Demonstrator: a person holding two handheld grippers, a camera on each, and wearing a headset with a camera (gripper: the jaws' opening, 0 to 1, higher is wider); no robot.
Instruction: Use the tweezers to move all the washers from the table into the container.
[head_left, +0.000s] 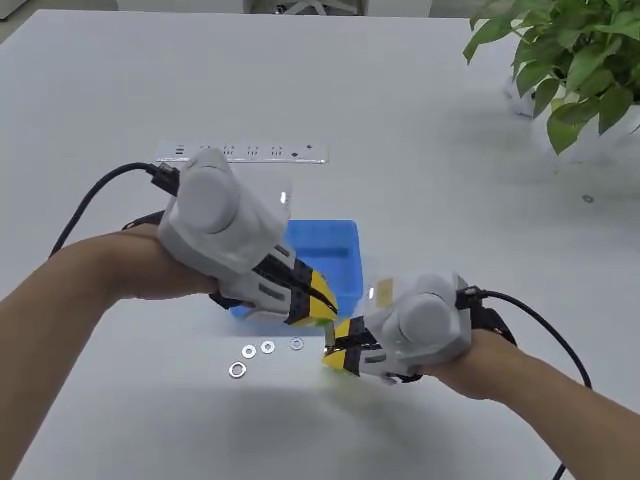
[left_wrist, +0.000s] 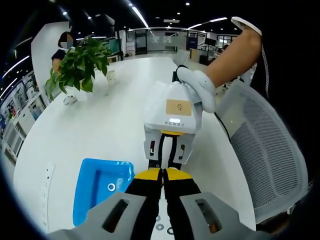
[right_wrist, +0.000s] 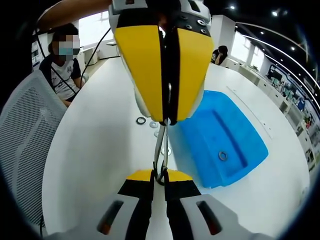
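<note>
Seeing tweezers (right_wrist: 161, 150) we note left tongs (head_left: 322, 300) and right tongs (head_left: 336, 358) both clamped on them, washers (head_left: 266, 347) on bench (head_left: 420, 150) just near of blue container (head_left: 340, 245), one washer (right_wrist: 222, 156) inside

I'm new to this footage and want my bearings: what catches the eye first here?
The two claws meet tip to tip over the white table: the left claw and right claw both pinch thin tweezers between them. Just behind them lies a blue container with one washer inside, and a few more washers lie loose on the table in front of it.
</note>
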